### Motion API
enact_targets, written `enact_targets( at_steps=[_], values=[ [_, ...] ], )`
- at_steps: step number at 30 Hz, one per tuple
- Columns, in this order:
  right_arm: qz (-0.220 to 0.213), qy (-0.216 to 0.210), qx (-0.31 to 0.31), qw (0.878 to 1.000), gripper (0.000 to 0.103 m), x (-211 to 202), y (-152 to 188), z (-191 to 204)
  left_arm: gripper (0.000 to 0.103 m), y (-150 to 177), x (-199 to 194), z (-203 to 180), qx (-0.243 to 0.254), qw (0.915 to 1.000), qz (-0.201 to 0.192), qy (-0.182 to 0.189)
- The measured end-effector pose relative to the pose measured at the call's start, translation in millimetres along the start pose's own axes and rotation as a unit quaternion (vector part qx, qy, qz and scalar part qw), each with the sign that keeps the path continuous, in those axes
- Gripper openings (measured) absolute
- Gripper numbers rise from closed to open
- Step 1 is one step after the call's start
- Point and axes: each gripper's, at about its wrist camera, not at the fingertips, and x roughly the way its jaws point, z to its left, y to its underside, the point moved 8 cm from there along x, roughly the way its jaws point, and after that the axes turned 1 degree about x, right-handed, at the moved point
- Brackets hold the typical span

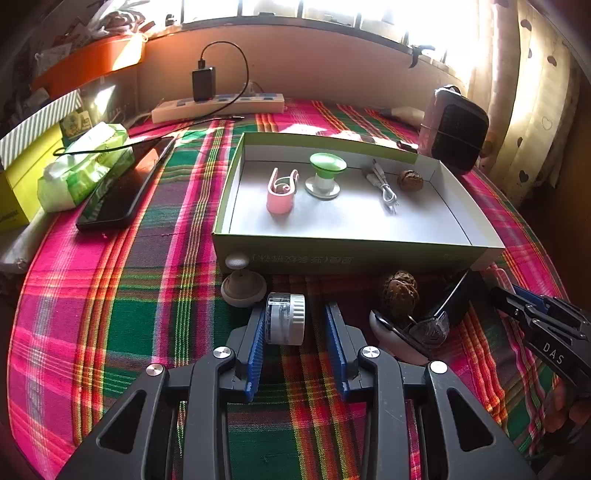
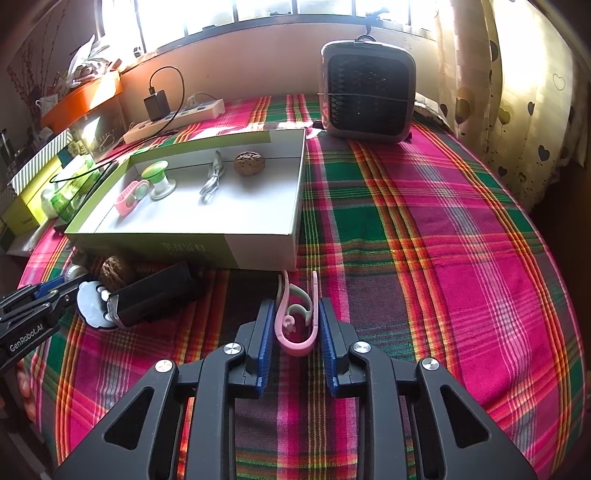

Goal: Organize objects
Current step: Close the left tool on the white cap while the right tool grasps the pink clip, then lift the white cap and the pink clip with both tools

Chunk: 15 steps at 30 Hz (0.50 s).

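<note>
Plaid pink-green cloth point(image 2: 424, 206) covers the table under a bright window. Left gripper point(image 1: 295, 325) stands open, its blue pads not pressing the small clear jar with white lid point(image 1: 286, 318) lying between them. Right gripper point(image 2: 295, 325) is clamped on the pink U-shaped plastic clip point(image 2: 297, 321), just before the shallow green-white cardboard box point(image 2: 258, 247), which holds a second pink clip point(image 2: 127, 199), a green-topped spool point(image 2: 157, 177), a white cable point(image 2: 212, 181) and a walnut point(image 2: 250, 162).

Strong daylight floods in from the window point(image 1: 332, 11) at twelve o'clock and blows out to pure white glare in both my views. The box point(image 1: 354, 254) throws a dark shadow toward six o'clock on the plaid cloth point(image 2: 443, 221). Focus is sharp at centre, but my fisheye bends straight lines and the corners fall to black.
</note>
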Motion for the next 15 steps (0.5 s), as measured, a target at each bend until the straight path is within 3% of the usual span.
enact_targets(
  at_steps=[5, 15],
  values=[
    [0.000, -0.003, 0.003, 1.000, 0.025, -0.3, -0.1, 1.0, 0.017, 0.1, 0.4, 0.2, 0.002, 1.0000, -0.002, -0.005],
    [-0.001, -0.003, 0.001, 1.000, 0.025, -0.3, 0.0, -0.2, 0.017, 1.9, -0.5, -2.3, -0.001, 1.0000, -0.004, 0.002]
  ],
)
